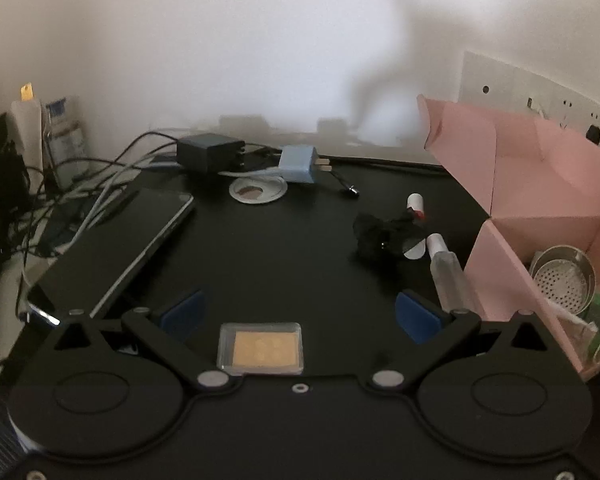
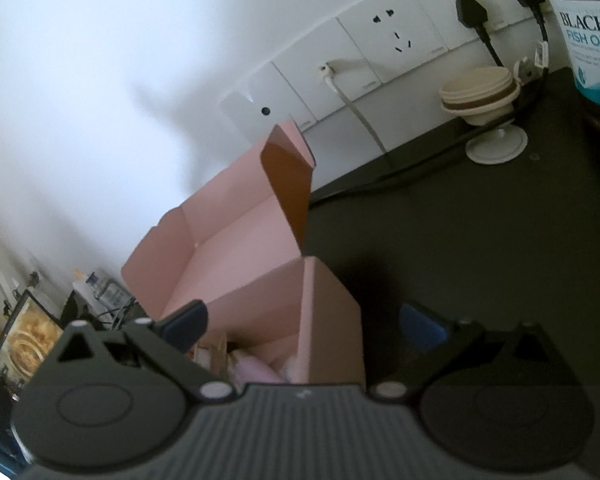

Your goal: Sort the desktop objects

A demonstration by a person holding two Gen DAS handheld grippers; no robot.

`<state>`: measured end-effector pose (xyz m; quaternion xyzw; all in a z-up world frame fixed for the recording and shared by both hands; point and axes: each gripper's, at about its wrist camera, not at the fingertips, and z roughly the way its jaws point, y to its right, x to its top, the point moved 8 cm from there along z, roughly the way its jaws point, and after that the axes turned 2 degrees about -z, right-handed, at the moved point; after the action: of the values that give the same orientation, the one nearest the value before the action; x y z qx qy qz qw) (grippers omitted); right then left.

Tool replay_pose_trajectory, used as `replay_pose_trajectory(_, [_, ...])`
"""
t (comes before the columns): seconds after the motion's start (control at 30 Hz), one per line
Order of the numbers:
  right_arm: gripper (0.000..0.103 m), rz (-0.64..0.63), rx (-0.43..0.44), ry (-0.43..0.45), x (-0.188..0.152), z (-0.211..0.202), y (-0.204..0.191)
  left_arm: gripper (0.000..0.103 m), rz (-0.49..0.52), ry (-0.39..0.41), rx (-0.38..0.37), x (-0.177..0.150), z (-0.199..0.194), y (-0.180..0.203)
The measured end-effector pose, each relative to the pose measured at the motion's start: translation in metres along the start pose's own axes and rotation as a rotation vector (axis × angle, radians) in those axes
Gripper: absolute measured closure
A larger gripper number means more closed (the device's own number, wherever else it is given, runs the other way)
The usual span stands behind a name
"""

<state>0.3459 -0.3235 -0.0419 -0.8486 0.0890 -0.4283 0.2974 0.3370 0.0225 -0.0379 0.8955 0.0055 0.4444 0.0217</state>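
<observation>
My left gripper [image 1: 298,316] is open low over the black desk [image 1: 284,248], with a small clear case holding a tan square [image 1: 261,347] lying between its blue pads. Ahead lie a black hair tie [image 1: 380,236], a white lipstick-like tube [image 1: 416,204] and a clear tube [image 1: 450,276] beside the open pink box [image 1: 540,216]. A blue plug adapter [image 1: 298,164], a black charger [image 1: 210,152] and a phone [image 1: 116,248] lie further left. My right gripper [image 2: 304,326] is open above the pink box [image 2: 260,280], its left finger over the box's inside and its right finger over the desk.
The pink box holds a metal strainer [image 1: 564,280] and small packets. Tangled cables [image 1: 80,184] and bottles [image 1: 62,136] crowd the left edge. Wall sockets [image 2: 396,40] with plugs, a cream cup on a stand [image 2: 480,96] and a fish oil bottle [image 2: 588,28] stand at the right.
</observation>
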Motion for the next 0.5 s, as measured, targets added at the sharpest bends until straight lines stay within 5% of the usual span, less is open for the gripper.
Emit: replay_pose_trajectory(0.5, [0.001, 0.024, -0.01, -0.012, -0.003, 0.002, 0.004, 0.0, -0.128, -0.106, -0.051, -0.005, 0.013, -0.014])
